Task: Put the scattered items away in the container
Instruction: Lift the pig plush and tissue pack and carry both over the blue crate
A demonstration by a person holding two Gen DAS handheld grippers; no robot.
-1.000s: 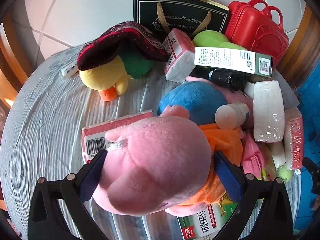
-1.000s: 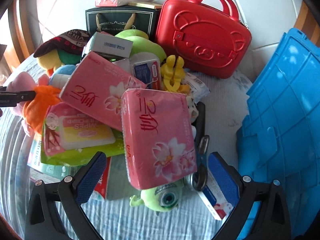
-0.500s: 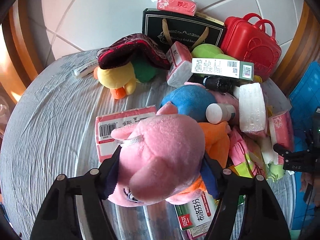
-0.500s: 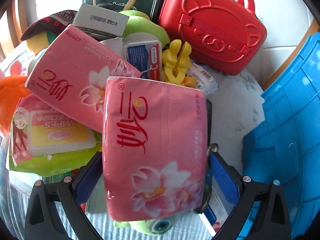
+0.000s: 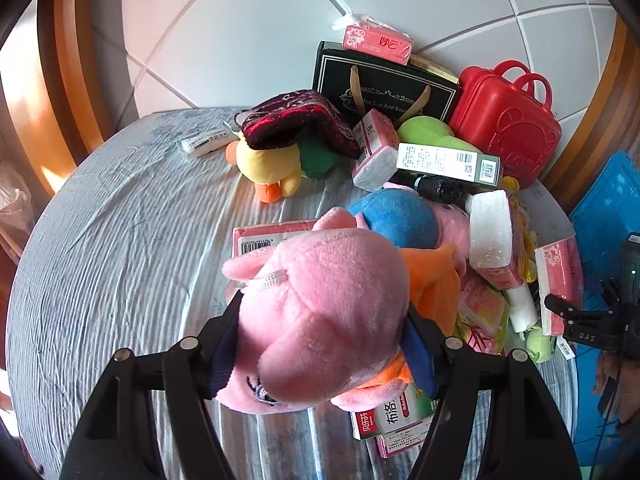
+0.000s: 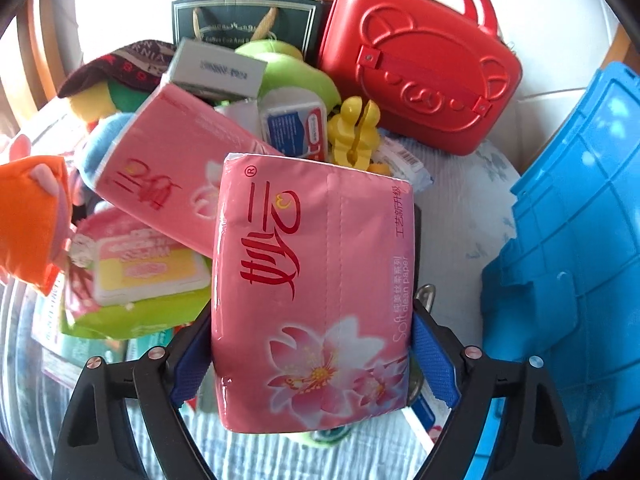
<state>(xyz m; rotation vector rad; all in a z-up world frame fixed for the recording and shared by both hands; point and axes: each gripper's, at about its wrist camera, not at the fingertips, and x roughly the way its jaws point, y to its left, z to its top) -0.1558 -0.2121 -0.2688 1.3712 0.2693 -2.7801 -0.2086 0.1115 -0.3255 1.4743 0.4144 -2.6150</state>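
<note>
My left gripper (image 5: 324, 320) is shut on a pink plush toy (image 5: 320, 300) in an orange garment, held just above the grey-clothed round table (image 5: 120, 260). In the right wrist view a pink tissue pack (image 6: 312, 280) with a flower print fills the space between the blue pads. My right gripper (image 6: 310, 320) is closing on it, and both pads touch its sides. The blue plastic container (image 6: 568, 240) lies to the right of the pile. From the left wrist view it shows at the far right edge as a blue container (image 5: 608, 200).
A heap covers the table's right half: a red case (image 6: 420, 68), a black gift bag (image 6: 240, 16), a second pink tissue pack (image 6: 176, 176), a wipes pack (image 6: 136, 272), a blue plush (image 5: 396, 216) and a yellow duck plush (image 5: 268, 160) under a knitted hat.
The left gripper has shut on the pink plush and raised it off the table. The right gripper has come down around the tissue pack and its jaws have narrowed onto it.
</note>
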